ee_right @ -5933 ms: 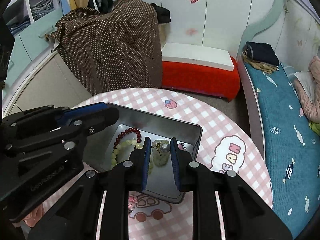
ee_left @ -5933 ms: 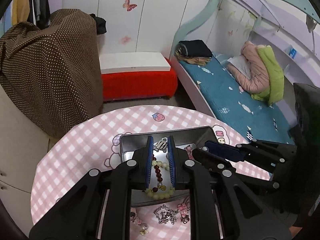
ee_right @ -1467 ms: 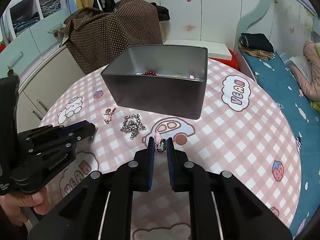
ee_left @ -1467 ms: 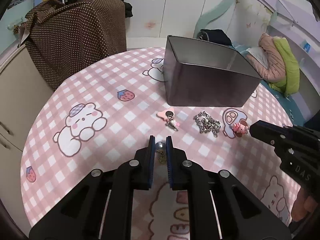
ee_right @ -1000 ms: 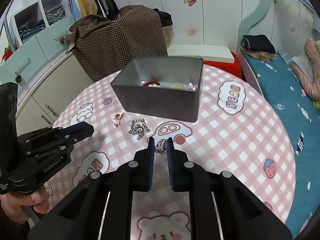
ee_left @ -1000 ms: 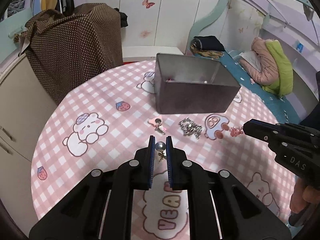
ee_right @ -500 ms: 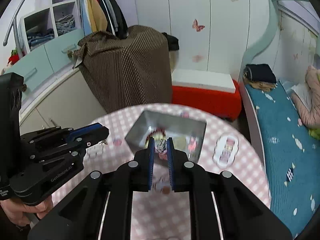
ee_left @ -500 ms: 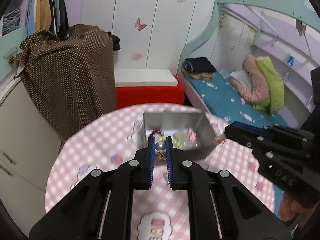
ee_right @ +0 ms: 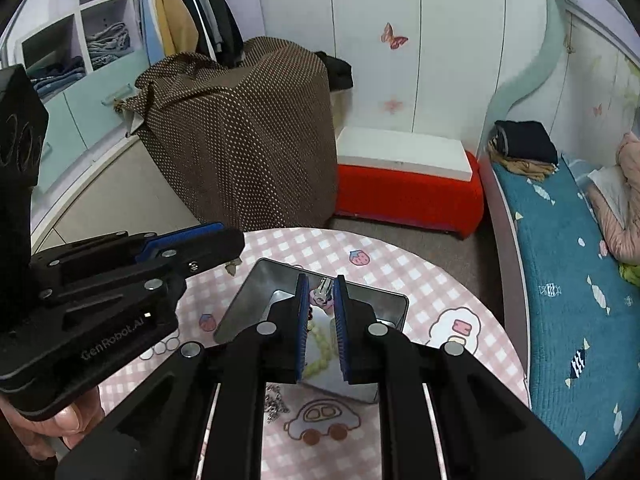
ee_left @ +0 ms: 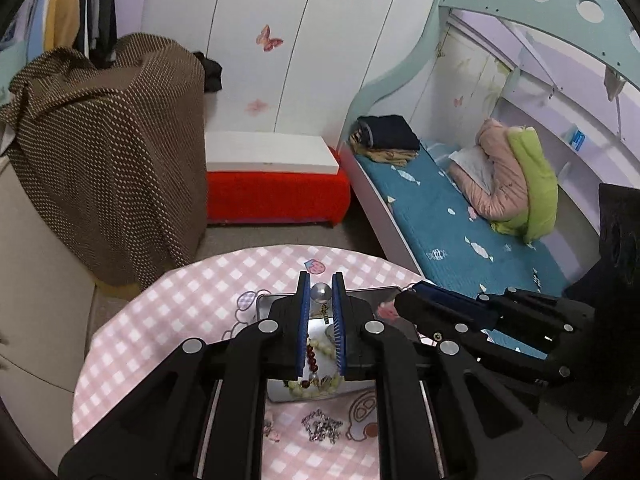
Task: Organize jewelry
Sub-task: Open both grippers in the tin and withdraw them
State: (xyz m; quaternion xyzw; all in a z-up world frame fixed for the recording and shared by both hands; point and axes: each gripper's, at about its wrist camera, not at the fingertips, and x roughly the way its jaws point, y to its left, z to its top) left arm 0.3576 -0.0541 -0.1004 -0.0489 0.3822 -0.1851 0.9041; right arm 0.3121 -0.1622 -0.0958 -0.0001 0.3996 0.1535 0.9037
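My left gripper (ee_left: 321, 295) is shut on a silver ball pendant (ee_left: 321, 293) and holds it above the grey metal tin (ee_left: 265, 307). The tin holds a red bead bracelet (ee_left: 312, 358) and pale green beads (ee_left: 304, 385). My right gripper (ee_right: 321, 289) is shut on a small silver and pink charm (ee_right: 322, 291) over the same tin (ee_right: 248, 300). A silver chain (ee_left: 322, 431) and a pink charm (ee_left: 272, 432) lie on the cloth in front of the tin. The right gripper also shows in the left wrist view (ee_left: 416, 304).
The round table (ee_left: 160, 320) has a pink checked cloth with cartoon prints. Beyond it stand a brown dotted covered object (ee_left: 112, 152), a red and white bench (ee_left: 276, 184) and a bed (ee_left: 460, 208). A wardrobe with clothes (ee_right: 180, 32) is at the left.
Both grippers picked pieces off the cloth, rose, and moved forward over the tin. They now hang closer above it, each still shut on its piece.
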